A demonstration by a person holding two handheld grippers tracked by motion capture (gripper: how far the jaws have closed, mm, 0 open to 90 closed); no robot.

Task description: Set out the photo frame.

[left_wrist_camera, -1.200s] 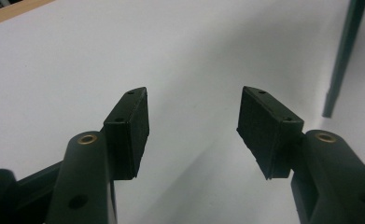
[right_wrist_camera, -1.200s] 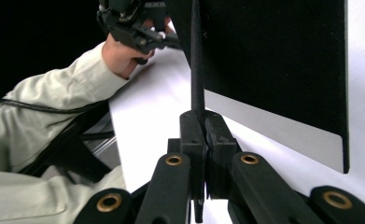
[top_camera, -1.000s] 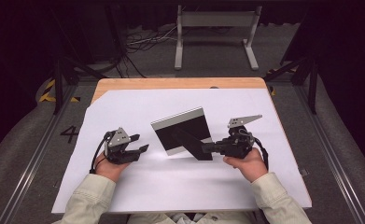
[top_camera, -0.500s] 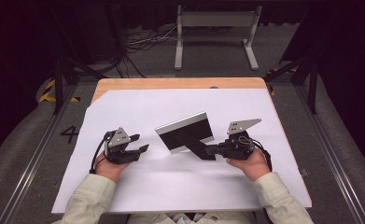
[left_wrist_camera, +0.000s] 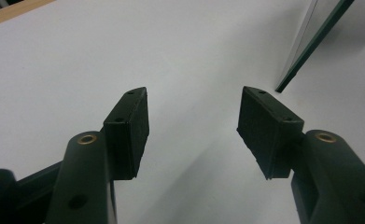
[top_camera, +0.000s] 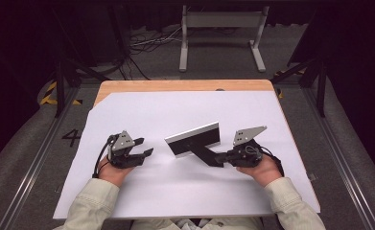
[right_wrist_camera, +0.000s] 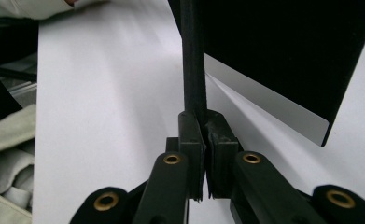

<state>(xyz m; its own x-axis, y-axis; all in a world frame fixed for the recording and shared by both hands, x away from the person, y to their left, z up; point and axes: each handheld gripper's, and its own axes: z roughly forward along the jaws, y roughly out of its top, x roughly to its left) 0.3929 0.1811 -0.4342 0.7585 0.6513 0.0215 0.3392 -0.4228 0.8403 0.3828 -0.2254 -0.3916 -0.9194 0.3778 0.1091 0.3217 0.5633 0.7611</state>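
- My right hand-held gripper (top_camera: 219, 158) pinches the thin black stand (right_wrist_camera: 193, 60) of the tilted panel (top_camera: 194, 138) at mid worktop (top_camera: 142, 110).
- My left hand-held gripper (top_camera: 146, 147) idles, jaws apart, left of it.
- So narrow a hold could let the panel twist and topple.

Panel top: the dark flat panel (right_wrist_camera: 283, 51) is cut off by the frame's upper edge in the right gripper view.
Panel strut foot: hidden between the shut jaws (lower centre).
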